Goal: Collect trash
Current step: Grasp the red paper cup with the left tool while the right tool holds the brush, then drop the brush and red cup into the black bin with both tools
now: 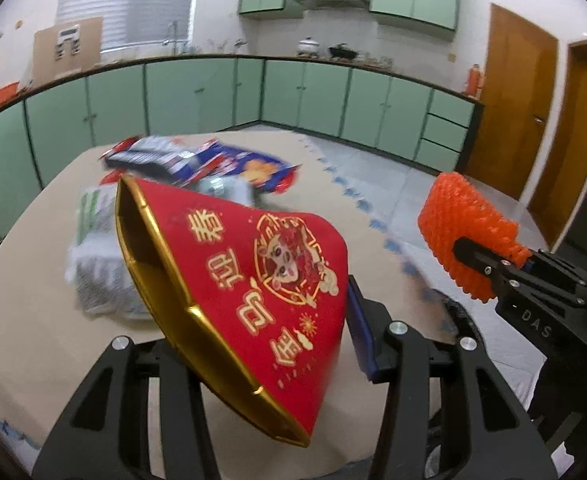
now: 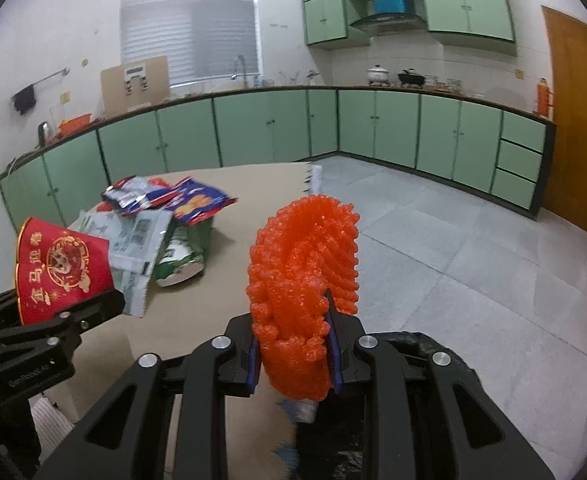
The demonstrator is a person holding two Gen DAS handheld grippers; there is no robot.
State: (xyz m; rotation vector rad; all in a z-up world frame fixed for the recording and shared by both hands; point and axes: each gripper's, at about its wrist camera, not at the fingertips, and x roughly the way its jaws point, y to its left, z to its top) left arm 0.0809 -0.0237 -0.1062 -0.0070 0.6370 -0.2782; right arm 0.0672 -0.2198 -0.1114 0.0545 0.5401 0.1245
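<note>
Green kitchen cabinets back a tan table (image 2: 253,184) where wrappers (image 2: 165,200) lie piled ahead of both grippers, nearer the left gripper (image 1: 253,320), half-closed on a red paper cup (image 1: 245,272), while the right gripper (image 2: 293,352) pinches orange foam netting (image 2: 305,264) upright.

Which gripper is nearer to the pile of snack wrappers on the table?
Left. The left gripper, shut on the red paper cup, sits right beside the snack wrappers. The right gripper, holding the orange foam net, is farther off to their right.
</note>
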